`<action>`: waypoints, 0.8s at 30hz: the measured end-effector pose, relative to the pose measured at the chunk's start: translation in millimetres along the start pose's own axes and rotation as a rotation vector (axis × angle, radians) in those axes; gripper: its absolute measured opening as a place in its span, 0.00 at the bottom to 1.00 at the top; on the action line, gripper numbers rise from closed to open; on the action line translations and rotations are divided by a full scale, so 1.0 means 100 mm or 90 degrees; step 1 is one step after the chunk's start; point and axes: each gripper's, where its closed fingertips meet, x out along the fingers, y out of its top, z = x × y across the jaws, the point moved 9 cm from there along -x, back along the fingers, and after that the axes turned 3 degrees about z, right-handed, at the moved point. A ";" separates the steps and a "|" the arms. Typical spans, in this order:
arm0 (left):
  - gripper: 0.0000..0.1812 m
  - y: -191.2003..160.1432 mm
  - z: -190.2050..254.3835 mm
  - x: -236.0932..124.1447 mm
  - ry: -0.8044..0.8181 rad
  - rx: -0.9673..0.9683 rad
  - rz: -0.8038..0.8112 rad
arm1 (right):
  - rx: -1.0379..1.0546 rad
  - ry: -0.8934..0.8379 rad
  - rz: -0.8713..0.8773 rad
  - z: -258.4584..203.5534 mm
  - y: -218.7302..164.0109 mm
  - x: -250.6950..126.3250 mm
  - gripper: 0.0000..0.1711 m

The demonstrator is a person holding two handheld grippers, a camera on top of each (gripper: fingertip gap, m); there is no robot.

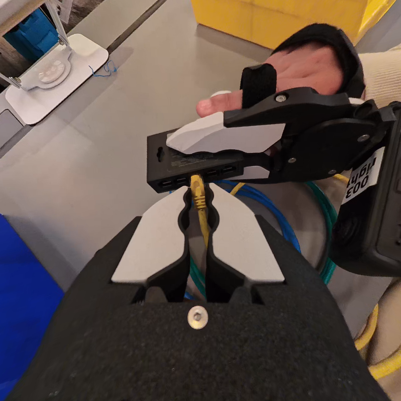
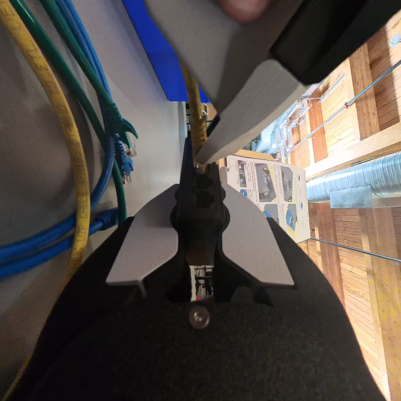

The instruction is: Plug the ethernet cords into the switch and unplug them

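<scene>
The black switch (image 1: 173,171) is held above the grey table (image 1: 86,152), its row of ports facing my left gripper. My right gripper (image 1: 208,158) is shut on it from the right, one finger on top and one beneath. It shows edge-on between the right gripper's (image 2: 199,191) fingers in the right wrist view (image 2: 199,201). My left gripper (image 1: 198,191) is shut on the boot of the yellow ethernet cord (image 1: 198,195), whose plug sits in a middle port. The other ports are empty. The left gripper's finger (image 2: 238,108) also shows in the right wrist view.
Blue cords (image 1: 267,208) and a green cord (image 1: 325,217) lie coiled on the table under the switch, their loose plugs (image 2: 128,152) unplugged. A yellow box (image 1: 282,19) is behind, a white stand base (image 1: 56,76) far left, a blue bin (image 1: 21,282) near left, and an instruction sheet (image 2: 271,195).
</scene>
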 end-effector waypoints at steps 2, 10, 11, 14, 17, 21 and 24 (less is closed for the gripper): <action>0.07 -0.03 0.00 0.00 0.003 -0.002 -0.011 | 0.021 0.014 0.005 -0.03 0.01 0.02 0.18; 0.07 -0.03 0.01 -0.04 0.022 0.008 -0.010 | 0.058 0.034 0.014 -0.04 0.03 0.05 0.19; 0.06 -0.03 0.01 -0.03 0.021 0.012 -0.009 | 0.058 0.033 0.015 -0.04 0.03 0.04 0.19; 0.07 0.00 -0.04 -0.08 -0.045 -0.052 0.055 | 0.025 -0.026 0.019 0.04 0.02 -0.01 0.18; 0.13 0.00 -0.21 -0.15 -0.212 -0.209 0.106 | -0.027 -0.096 0.043 0.10 -0.01 -0.11 0.18; 0.23 -0.10 -0.44 -0.14 -0.355 -0.457 0.217 | 0.018 -0.149 0.065 0.24 -0.03 -0.20 0.18; 0.28 -0.09 -0.33 -0.07 -0.465 -0.567 0.248 | 0.010 -0.187 0.095 0.28 0.01 -0.26 0.18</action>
